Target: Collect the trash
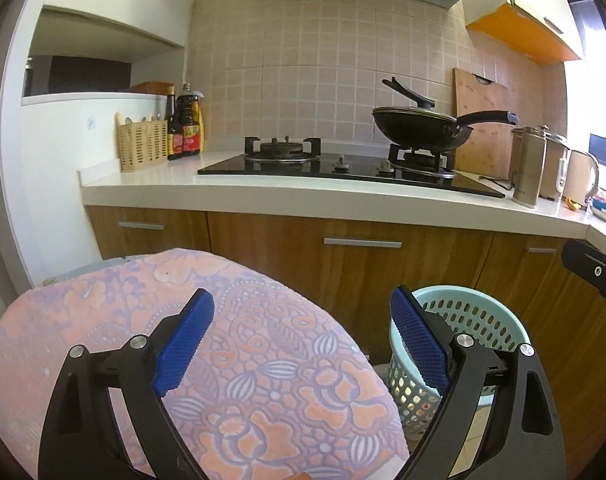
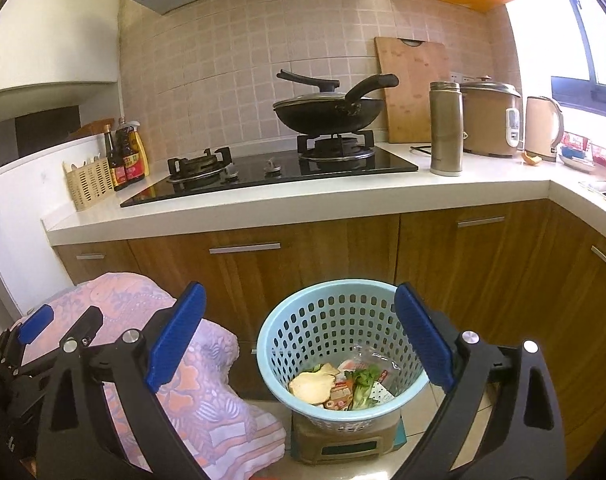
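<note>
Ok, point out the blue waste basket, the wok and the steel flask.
blue waste basket [image 2: 299,312]: right wrist view, inner back wall.
wok [image 2: 327,118]: right wrist view, black side of the bowl.
steel flask [image 2: 446,132]: right wrist view, middle of the body.

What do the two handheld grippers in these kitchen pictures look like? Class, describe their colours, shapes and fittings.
Each gripper, left and right, has a black frame of angled arms with triangular cut-outs, joined by round silver bolts. Each carries two flat, rectangular blue pads with a fine ribbed texture. No cables or printed markings show, and no sleeve is clearly visible.
</note>
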